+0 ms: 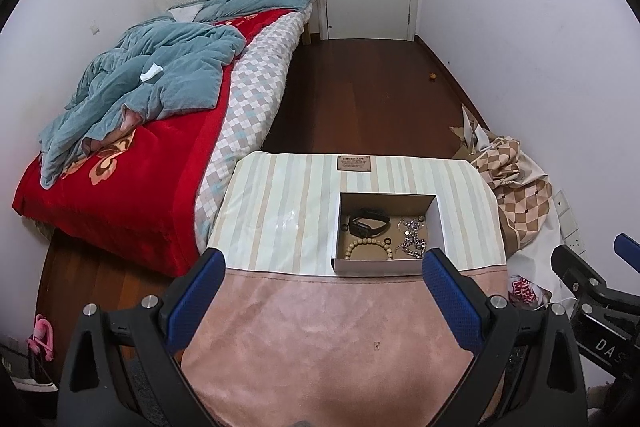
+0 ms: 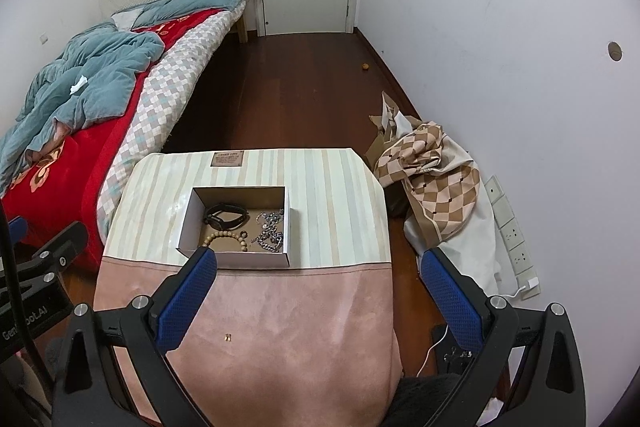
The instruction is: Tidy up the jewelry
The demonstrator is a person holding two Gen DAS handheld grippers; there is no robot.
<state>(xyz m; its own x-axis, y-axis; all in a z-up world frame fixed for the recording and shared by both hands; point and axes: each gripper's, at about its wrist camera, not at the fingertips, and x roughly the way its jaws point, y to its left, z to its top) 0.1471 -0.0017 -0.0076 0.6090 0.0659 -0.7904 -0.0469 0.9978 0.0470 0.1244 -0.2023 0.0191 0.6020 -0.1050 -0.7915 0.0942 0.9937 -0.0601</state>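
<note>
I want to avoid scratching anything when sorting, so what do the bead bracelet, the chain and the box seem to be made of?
Bead bracelet: likely wood, matte pale-tan round beads. Chain: looks like metal, with silvery links that glint. Box: appears to be cardboard, thin white walls with a brown inside floor.

Both wrist views above shared table (image 1: 280, 195)

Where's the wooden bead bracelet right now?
The bead bracelet lies inside the open white box on the striped cloth, along its near wall, in front of the black watch and left of the silver chains.
</note>
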